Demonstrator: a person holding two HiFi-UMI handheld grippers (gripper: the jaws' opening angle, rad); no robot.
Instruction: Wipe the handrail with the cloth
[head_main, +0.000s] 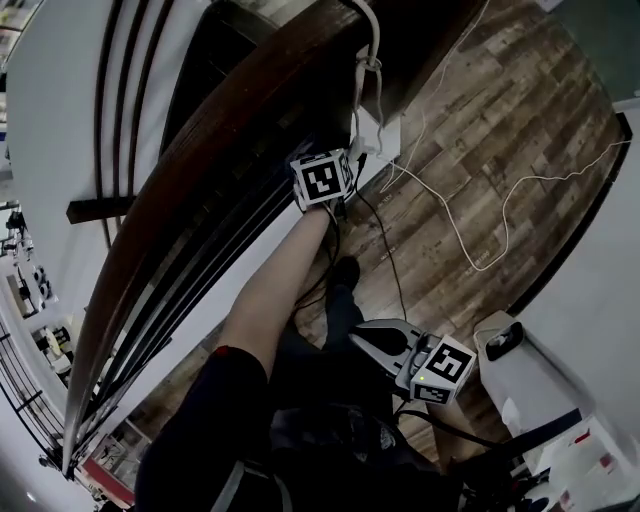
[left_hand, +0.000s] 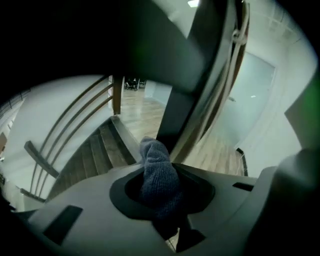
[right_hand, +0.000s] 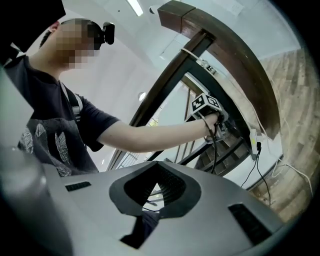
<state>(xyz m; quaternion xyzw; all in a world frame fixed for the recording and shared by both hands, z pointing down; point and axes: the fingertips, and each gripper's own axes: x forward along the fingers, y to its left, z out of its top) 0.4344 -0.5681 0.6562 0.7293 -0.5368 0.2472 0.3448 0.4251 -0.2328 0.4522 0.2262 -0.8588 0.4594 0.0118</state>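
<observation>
The dark brown wooden handrail (head_main: 210, 130) curves from the upper right down to the lower left. My left gripper (left_hand: 159, 167) is shut on a grey-blue cloth (left_hand: 159, 175), which bulges up between its jaws. In the head view its marker cube (head_main: 322, 178) sits right against the rail's lower side, at the end of an outstretched arm. In the left gripper view the handrail (left_hand: 150, 40) looms dark overhead, and I cannot tell whether the cloth touches it. My right gripper (head_main: 365, 340) hangs low by the person's body, shut and holding nothing (right_hand: 156, 194).
Black metal rails (head_main: 190, 290) run under the handrail beside a white wall panel. White cables (head_main: 470, 230) and a black cord (head_main: 385, 240) trail over the wood floor. A white box (head_main: 525, 385) stands at the lower right. Stairs (left_hand: 95, 155) descend below the rail.
</observation>
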